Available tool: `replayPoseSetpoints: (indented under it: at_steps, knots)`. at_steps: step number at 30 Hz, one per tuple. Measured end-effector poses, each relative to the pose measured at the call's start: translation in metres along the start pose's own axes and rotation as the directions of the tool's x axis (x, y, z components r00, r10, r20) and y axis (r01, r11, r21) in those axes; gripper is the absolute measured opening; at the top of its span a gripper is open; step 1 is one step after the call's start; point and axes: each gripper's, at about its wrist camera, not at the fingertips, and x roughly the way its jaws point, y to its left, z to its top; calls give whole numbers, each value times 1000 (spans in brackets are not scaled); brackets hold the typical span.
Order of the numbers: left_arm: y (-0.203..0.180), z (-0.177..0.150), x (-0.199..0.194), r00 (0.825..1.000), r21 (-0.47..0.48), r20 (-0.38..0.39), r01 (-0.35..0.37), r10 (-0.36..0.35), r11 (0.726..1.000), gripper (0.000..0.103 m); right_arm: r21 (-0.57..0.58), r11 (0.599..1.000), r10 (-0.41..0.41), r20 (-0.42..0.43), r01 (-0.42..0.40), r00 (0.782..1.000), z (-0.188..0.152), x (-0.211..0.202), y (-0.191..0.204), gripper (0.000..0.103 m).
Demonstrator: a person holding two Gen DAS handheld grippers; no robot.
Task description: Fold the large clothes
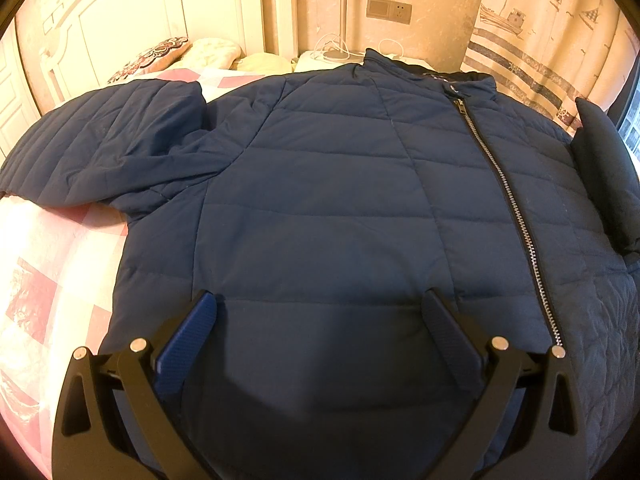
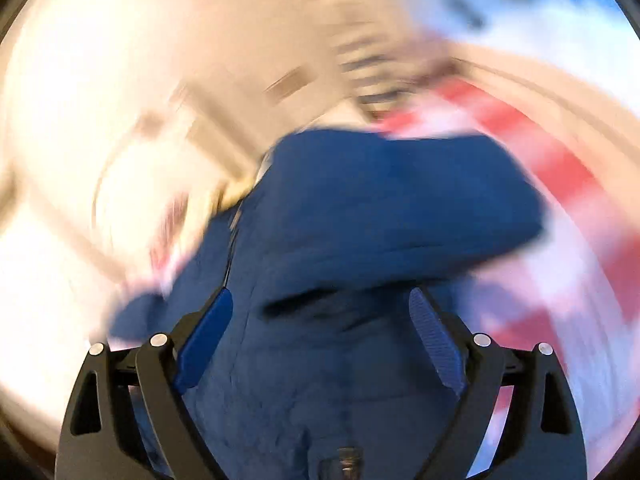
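Jacket, navy, quilted and zipped, lies front-up on the bed, directly beneath and ahead of the left tongs, whose pads stand apart and empty. Right tongs are likewise spread, gripping nothing, over a sleeve folded across the body; that view is blurred. Judged stage: sleeve folding. The outstretched sleeve, left of the left tongs, needs pinching near its cuff and carrying inward.

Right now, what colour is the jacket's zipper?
Silver metal teeth on dark tape, the zipper shows best in the left wrist view.
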Motion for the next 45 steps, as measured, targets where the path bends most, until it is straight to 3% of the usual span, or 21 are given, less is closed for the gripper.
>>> replayPoseSetpoints:
  at_steps: [4,9,11,13,15,18,19,22,24,28,30,31,33,37,39,41,45]
  knots:
    - [0,0,0,1000,1,0,-1,1,1000,101,195,981,2,-23,3,1000,18,23,-40,87]
    - [1,0,0,1000,1,0,-1,1,1000,101,237,971,-52,26,45,998,43,45,-36,88]
    - [0,0,0,1000,1,0,-1,1,1000,101,175,980,-118,95,100,988,45,43,-18,65]
    - [0,0,0,1000,1,0,-1,1,1000,101,39,990,-144,180,139,973,42,37,12,53]
    - [0,0,0,1000,1,1,-1,1,1000,101,-112,978,-146,250,178,957,33,28,50,50]
    - [1,0,-1,1000,-3,4,6,-6,1000,101,-381,901,-83,325,210,942,9,25,122,49]
    - [2,0,-2,1000,-10,9,15,-15,1000,101,-491,842,-49,344,224,938,-5,29,154,49]
    - [18,0,-12,997,-73,55,62,-58,995,101,-671,704,8,336,233,942,-40,50,213,49]
    - [38,0,-18,991,-156,90,115,-102,981,101,-763,619,49,276,187,960,-66,71,246,49]
    - [84,-3,-23,967,-340,158,244,-201,908,101,-859,511,88,58,5,994,-113,110,285,53]
    - [95,-5,-24,959,-378,184,273,-217,885,101,-865,483,117,-86,-133,989,-129,121,291,79]
    - [96,-4,-24,958,-381,186,277,-220,882,101,-860,480,143,-121,-175,982,-141,114,291,97]
    - [93,-4,-24,960,-371,182,267,-212,889,101,-856,471,178,-145,-213,973,-157,97,291,96]
    - [90,-2,-23,963,-361,177,258,-205,896,101,-848,516,157,-44,-120,987,-137,63,261,93]
    - [92,-3,-23,960,-366,179,267,-214,891,101,-832,554,101,44,-20,994,-115,50,235,93]
    - [91,-3,-23,961,-364,176,266,-214,893,101,-801,588,-6,134,112,991,-94,39,200,93]
    - [85,-5,-27,965,-349,177,245,-193,905,101,-720,625,-241,191,302,952,-63,36,128,93]
